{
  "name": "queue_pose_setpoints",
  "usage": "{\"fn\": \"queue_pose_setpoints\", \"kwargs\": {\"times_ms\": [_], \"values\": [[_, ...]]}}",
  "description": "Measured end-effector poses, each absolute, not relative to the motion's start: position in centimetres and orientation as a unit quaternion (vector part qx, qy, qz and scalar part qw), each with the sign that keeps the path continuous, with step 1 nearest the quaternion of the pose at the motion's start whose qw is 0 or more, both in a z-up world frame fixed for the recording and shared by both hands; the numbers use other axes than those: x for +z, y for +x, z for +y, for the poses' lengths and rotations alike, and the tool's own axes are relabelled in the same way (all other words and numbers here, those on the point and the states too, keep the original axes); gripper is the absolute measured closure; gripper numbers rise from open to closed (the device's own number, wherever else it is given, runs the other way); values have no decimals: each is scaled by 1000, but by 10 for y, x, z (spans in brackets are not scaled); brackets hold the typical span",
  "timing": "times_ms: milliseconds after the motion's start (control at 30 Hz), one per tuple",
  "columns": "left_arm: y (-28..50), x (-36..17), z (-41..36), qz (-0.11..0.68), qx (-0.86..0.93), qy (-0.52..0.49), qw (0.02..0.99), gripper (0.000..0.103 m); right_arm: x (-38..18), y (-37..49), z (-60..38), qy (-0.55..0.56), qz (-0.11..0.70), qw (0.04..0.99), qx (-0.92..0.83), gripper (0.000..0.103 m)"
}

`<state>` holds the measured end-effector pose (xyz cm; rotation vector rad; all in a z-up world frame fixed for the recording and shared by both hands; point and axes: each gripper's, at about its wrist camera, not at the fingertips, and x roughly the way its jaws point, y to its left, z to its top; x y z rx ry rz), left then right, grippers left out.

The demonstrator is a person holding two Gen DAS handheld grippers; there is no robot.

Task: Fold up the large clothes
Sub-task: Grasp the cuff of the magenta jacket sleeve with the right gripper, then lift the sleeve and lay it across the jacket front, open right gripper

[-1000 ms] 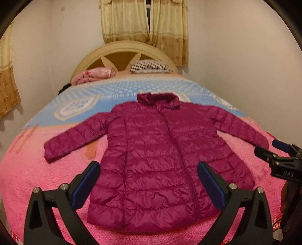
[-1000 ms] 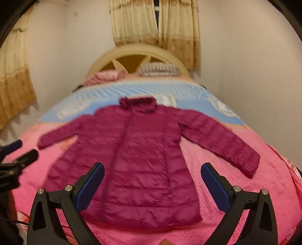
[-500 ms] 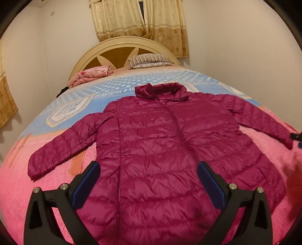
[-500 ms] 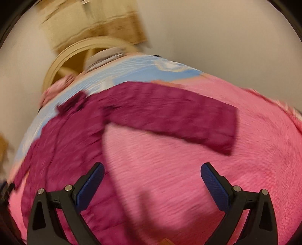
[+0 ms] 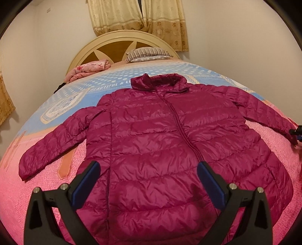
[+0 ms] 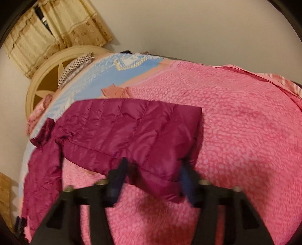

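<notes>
Magenta puffer jacket spread flat, front up, zipped, on the pink and blue bedspread of the bed, collar toward the headboard, sleeves out to both sides. Up by the headboard, a striped pillow and a folded pink blanket; curtains above. Left gripper over the jacket's lower half, jaws wide, nothing gripped. Right gripper at the end of one sleeve, jaws just narrowed with the cuff between them; grip blurred, cannot tell.
</notes>
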<state>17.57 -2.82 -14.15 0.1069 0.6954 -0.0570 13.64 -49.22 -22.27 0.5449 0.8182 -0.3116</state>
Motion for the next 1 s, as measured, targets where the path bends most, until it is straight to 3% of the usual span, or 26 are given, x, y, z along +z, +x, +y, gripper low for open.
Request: {"fn": "queue_pose_setpoints", "kwargs": {"times_ms": [133,300,633,1000], "values": [[174,-137,-20,338,-23,40,940,0,-218,133,-503,251,364,884,-154,85],[171,-130,-12,332,-21,26,943,0,-180,138,-512,213,332,905,-161,92],[168,-132,4,335,-22,8,942,0,-68,165,-456,101,250,956,-115,94],[167,-129,27,333,-12,-15,943,0,-8,180,-323,-39,200,979,-13,95]]}}
